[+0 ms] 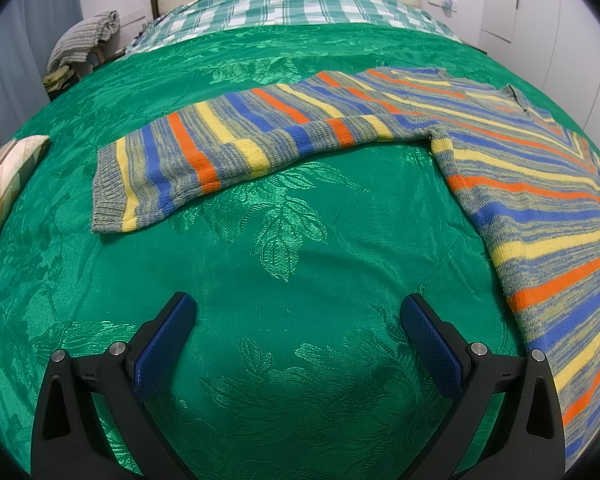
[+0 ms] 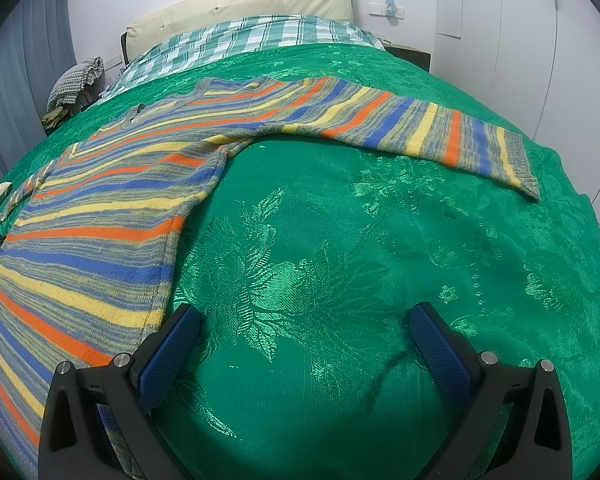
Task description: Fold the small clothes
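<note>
Nearest, both tools hover empty over the green bedspread (image 1: 284, 360): left gripper (image 1: 299, 332) fingers spread wide, right gripper (image 2: 305, 340) fingers likewise spread, its left pad just at the sweater's side edge. The striped sweater (image 2: 100, 208) lies flat on the bed with both sleeves stretched outward; judged step: pinch the left sleeve cuff (image 1: 112, 192) and right sleeve cuff (image 2: 520, 160) low at the ribbing, then fold inward across the body. Beyond, knit bands of blue, yellow, orange and grey converge toward the neckline.

The left gripper (image 1: 299, 310) and the right gripper (image 2: 305, 318) both point forward with blue-padded fingers (image 1: 166, 344) spread wide, gripping nothing.
</note>
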### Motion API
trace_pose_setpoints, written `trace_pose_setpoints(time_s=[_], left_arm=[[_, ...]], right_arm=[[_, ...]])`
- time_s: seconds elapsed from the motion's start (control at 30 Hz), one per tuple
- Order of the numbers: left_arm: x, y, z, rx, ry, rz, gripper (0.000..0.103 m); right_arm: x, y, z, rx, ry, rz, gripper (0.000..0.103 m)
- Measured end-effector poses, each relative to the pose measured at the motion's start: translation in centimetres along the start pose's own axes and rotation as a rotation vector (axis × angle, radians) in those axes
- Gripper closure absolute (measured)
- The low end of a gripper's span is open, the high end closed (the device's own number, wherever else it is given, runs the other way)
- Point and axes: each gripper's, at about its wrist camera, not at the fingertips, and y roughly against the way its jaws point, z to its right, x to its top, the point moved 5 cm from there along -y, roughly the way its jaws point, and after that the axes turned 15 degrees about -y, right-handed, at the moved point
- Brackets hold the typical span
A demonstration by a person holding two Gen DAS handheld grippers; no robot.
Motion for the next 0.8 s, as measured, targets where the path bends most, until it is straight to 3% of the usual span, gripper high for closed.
trace_pose_setpoints(time_s=[0.8], left_arm=[[-0.04,0.02,-0.01,0.000,0.000,0.000,0.000]], right_arm=[[0.00,-0.03,-0.04,-0.001,0.001,0.000,0.000]])
